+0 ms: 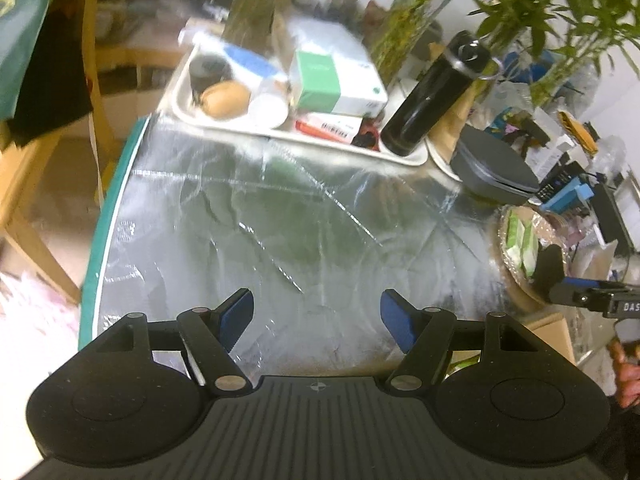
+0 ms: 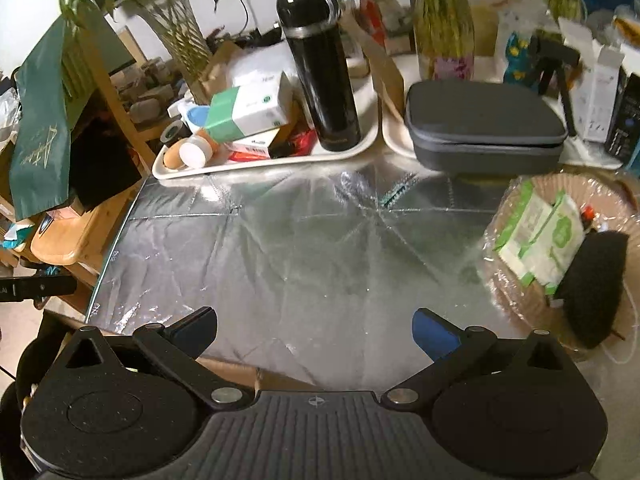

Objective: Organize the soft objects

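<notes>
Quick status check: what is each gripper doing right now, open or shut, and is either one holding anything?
Left gripper: open, nothing between its pads, above the silver sheet.
Right gripper: open, empty, over the same sheet.

Crinkled, shiny silver foil sheet (image 2: 304,248) over the table. Behind it, smooth white plastic tray (image 2: 256,166) bearing a glossy black metal flask (image 2: 324,76). Beside the tray, matt grey fabric-look case (image 2: 484,124). Left of the tray, varnished wood chair (image 2: 76,236).
</notes>
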`<state>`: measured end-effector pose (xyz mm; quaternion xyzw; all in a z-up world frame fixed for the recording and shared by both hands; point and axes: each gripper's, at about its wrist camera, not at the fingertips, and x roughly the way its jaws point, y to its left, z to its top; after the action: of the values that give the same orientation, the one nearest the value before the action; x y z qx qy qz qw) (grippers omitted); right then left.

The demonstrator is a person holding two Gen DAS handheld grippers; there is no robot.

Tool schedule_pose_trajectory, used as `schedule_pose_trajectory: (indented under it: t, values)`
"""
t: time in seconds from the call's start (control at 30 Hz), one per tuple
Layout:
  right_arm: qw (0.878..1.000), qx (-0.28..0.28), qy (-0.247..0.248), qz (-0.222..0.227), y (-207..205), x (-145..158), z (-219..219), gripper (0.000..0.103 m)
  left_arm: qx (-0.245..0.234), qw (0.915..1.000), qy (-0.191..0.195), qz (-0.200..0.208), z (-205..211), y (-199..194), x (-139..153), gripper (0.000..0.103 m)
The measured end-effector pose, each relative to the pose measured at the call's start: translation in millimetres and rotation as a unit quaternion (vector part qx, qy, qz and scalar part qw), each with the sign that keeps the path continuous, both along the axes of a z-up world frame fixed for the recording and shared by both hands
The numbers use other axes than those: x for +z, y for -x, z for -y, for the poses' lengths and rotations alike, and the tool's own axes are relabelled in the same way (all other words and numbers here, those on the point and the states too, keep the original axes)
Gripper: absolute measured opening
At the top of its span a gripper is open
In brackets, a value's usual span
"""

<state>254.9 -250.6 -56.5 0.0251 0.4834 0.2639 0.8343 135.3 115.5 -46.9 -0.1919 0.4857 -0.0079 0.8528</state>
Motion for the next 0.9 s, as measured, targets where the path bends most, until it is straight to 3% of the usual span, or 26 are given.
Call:
schedule_pose_trajectory:
  t: [0.27,0.47,0.9]
  values:
    - [0.999,0.003,-0.012,-0.052,-16,-14,-9,0.103,-0.001,0.9973,0.054,-0.049,-8,-16,-16,0.069]
    - [0.998,0.013,-0.01,-0.057,-16,-15,-14,0.103,-0.003,0.997,0.056,-0.054,-7,-17,-17,0.069]
    - [0.999,0.041,0.004,0.02,39,27,-13,0.103,-0.038,0.9987,-0.02,0.026,31,23,27,0.069]
